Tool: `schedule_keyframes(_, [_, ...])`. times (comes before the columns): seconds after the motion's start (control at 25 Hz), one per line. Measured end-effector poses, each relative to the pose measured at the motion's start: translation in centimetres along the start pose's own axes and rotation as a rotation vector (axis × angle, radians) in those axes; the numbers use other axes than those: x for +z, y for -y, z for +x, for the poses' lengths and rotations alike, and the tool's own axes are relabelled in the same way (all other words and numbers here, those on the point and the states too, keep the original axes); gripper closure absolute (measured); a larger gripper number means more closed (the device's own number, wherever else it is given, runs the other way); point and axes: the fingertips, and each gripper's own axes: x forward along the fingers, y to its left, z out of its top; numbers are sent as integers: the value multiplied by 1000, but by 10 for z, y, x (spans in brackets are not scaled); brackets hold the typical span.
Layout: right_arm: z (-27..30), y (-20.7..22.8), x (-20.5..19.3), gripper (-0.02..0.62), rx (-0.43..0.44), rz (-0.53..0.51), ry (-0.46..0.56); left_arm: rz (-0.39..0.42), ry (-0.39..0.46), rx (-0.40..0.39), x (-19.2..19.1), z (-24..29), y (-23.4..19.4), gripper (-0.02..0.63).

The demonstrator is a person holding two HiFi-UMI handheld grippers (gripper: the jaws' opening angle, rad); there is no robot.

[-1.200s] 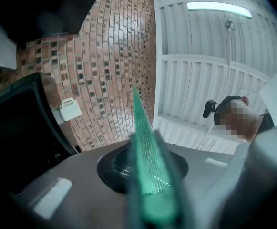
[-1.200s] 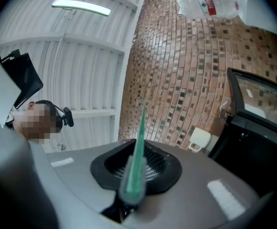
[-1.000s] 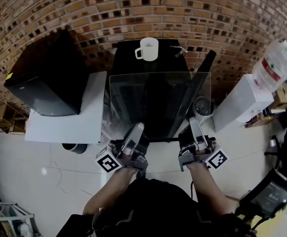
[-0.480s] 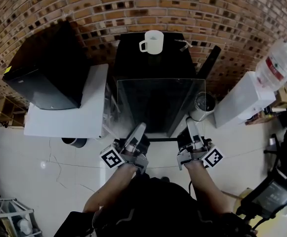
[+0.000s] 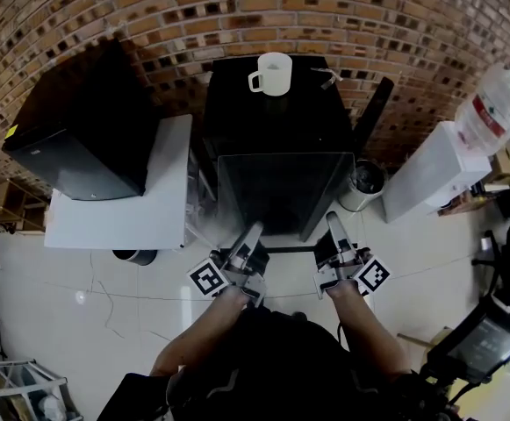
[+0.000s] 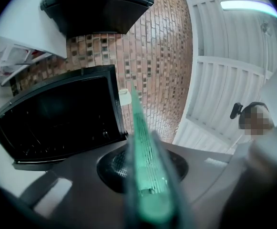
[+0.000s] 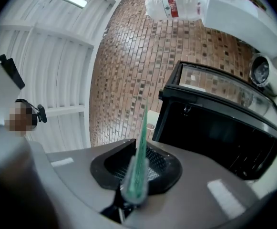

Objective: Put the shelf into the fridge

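A clear glass shelf point(image 5: 281, 191) lies level at the open front of the black mini fridge point(image 5: 272, 112), its far part inside the opening. My left gripper point(image 5: 253, 231) is shut on the shelf's near edge at the left. My right gripper point(image 5: 332, 223) grips the same edge at the right, and its jaws are opening slightly with the glass still between them. The shelf's green edge point(image 6: 145, 166) runs straight between the jaws in the left gripper view. In the right gripper view the edge point(image 7: 140, 147) points at the dark fridge interior point(image 7: 219, 132).
A white mug point(image 5: 272, 73) stands on the fridge top. The fridge door point(image 5: 369, 112) hangs open at the right, with a metal bin point(image 5: 364, 182) and a white water dispenser point(image 5: 430, 178) beyond it. A white table point(image 5: 123, 213) with a black box point(image 5: 79, 139) stands left.
The shelf has slid forward into the fridge opening, so less glass shows outside. Both grippers have followed it toward the fridge.
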Motion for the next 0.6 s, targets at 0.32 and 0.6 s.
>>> schedule_keyframes(0.32, [-1, 44, -23, 558, -120, 42, 2, -78, -36, 75, 3, -9, -44, 584])
schedule_keyframes(0.6, [6, 77, -35, 557, -191, 37, 27, -131, -90, 113, 12, -7, -83, 584])
